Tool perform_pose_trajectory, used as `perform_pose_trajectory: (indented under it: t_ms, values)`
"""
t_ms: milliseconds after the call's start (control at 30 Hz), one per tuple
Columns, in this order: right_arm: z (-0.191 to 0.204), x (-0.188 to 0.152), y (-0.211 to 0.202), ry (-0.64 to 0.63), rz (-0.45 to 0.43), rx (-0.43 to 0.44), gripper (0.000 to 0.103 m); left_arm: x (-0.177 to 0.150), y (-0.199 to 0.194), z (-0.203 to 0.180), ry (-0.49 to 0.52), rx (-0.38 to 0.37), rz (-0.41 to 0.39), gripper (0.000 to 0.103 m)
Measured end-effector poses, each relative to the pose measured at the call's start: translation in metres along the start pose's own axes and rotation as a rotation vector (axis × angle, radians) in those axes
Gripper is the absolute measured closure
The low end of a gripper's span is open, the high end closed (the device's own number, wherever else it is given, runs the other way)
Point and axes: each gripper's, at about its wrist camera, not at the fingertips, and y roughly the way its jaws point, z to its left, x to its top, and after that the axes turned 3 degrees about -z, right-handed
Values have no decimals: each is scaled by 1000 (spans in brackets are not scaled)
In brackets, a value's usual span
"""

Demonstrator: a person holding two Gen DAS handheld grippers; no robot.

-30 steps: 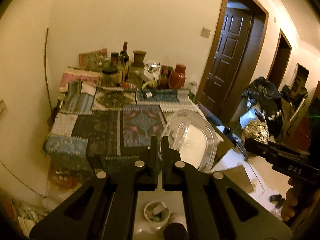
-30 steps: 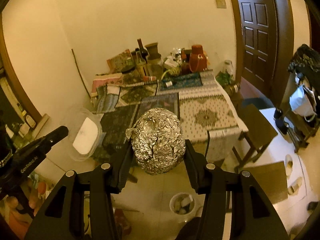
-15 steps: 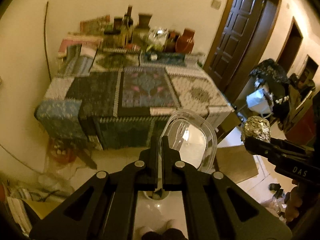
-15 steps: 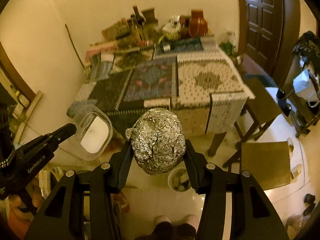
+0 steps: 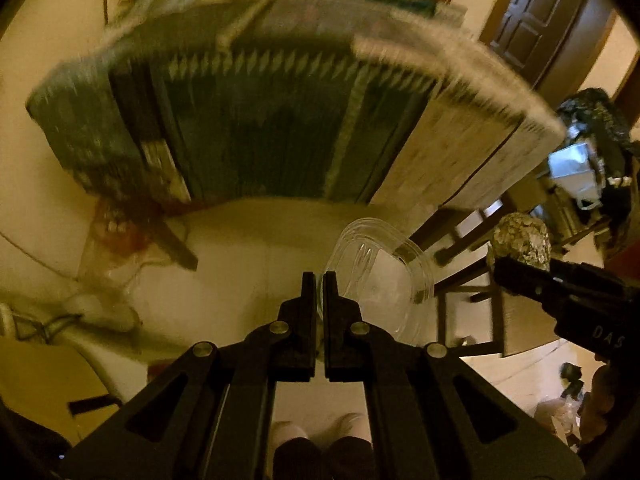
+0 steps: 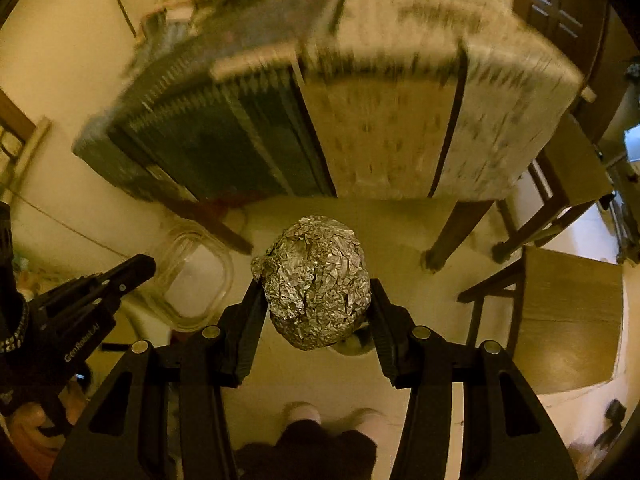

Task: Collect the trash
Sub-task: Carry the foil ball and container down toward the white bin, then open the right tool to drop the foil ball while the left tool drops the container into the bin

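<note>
Plastic container [image 5: 384, 280] left of foil ball [image 6: 316, 280], table [image 6: 360, 100] beyond both.

A table [image 5: 280, 120] draped in patchwork patterned cloths, dark blue-green on one side and pale cream on the other, fills the upper half of both views, blurred. Bottles and jars crowd its far edge against the cream wall. A dark panelled wooden door [image 5: 532, 12] stands to the right. Beside the table sits a wooden chair [image 6: 560, 312]. The floor [image 6: 392, 224] is pale tile. Two pale shoes [image 6: 336, 412] show at the bottom edge.
</note>
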Motion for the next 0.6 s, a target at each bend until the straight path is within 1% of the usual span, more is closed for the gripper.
perform_pose_trajectory:
  t_ms: [67, 167, 267, 433, 533, 600]
  values:
    - [-8, -9, 32, -9, 27, -10, 57, -14, 27, 4, -9, 14, 19, 102]
    - [-19, -23, 76, -3, 68, -1, 57, -36, 65, 10, -22, 41, 50, 102]
    - [-29, -37, 113, 9, 89, 12, 57, -53, 97, 15, -37, 60, 82, 102]
    - [-32, -53, 149, 18, 129, 58, 54, -73, 138, 23, -62, 68, 125, 102]
    - [-34, -54, 161, 43, 180, 85, 41, -79, 154, 26, -70, 68, 142, 102]
    - [-37, -56, 163, 60, 197, 92, 41, -80, 159, 24, -75, 60, 153, 102]
